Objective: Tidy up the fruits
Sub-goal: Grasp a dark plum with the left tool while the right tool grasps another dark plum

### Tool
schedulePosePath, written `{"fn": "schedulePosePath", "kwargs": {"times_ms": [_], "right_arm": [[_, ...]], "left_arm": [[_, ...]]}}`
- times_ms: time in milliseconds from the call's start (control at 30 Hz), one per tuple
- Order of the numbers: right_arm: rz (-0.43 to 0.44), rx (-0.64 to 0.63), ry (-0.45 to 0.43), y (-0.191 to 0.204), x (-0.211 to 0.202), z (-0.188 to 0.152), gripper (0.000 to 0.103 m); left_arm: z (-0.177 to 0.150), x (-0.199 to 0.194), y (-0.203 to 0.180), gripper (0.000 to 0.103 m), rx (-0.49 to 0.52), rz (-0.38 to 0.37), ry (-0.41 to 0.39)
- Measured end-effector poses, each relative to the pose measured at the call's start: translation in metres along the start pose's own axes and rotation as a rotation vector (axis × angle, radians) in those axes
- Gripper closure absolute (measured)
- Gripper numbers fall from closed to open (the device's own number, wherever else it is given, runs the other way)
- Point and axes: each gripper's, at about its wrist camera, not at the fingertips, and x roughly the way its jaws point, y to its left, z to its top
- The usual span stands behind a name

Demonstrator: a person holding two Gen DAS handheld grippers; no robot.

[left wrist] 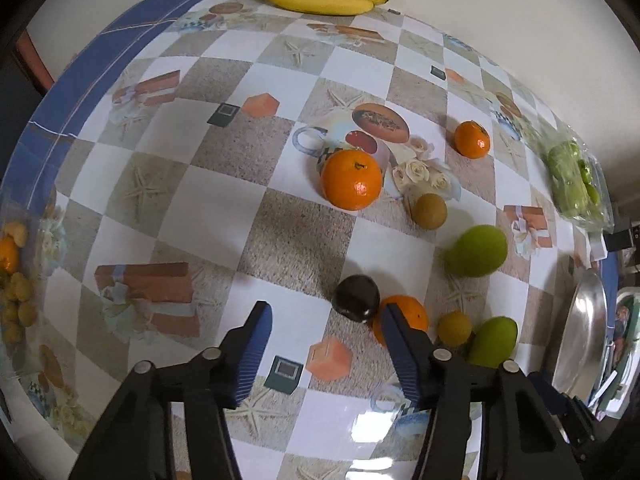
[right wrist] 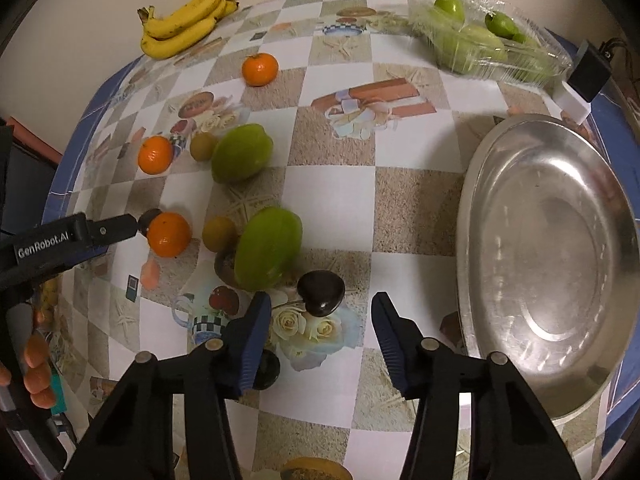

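Evidently both claws, left (left wrist: 326, 322) and right (right wrist: 320, 312), hang parted and empty over dark plums (right wrist: 321, 293) (metal bowl (right wrist: 472, 184) waits empty), poised to grasp.

I log: checked tablecloth (right wrist: 332, 200) with blue border; black-and-white box (right wrist: 584, 80) at its far right edge, just beside the clear pack.

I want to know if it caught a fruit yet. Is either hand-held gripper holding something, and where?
Nothing is held. The left hand-held gripper and the right hand-held gripper both have open jaws, with no fruit pressed between the pads.
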Motion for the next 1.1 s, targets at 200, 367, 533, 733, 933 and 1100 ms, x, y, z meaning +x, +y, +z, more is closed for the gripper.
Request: {"fn": "schedulePosePath", "kwargs": {"times_ms": [200, 367, 533, 733, 933, 1100], "right_arm": [[-0.007, -0.012, 0.027, 0.006, 0.011, 0.003, 0.054], [-0.003, -0.013, 0.037, 0.009, 0.014, 0.005, 0.057], [0.007, -0.008, 0.049, 0.007, 0.018, 0.007, 0.063], [0.017, -0.005, 0.054, 0.007, 0.019, 0.007, 0.069], [0.028, -0.002, 0.055, 0.007, 0.020, 0.008, 0.077], [0.036, -0.006, 0.052, 0.008, 0.019, 0.008, 0.077]], "left_arm": [[0.008, 0.008, 0.002, 0.054, -0.023, -0.009, 0.015], [0.013, 0.017, 0.003, 0.057, -0.060, -0.052, 0.024], [0.015, 0.019, 0.000, 0.060, -0.070, -0.073, 0.024], [0.016, 0.024, -0.001, 0.065, -0.103, -0.121, 0.028], [0.016, 0.028, -0.001, 0.066, -0.127, -0.151, 0.030], [0.016, 0.027, 0.003, 0.068, -0.141, -0.173, 0.033]]}}
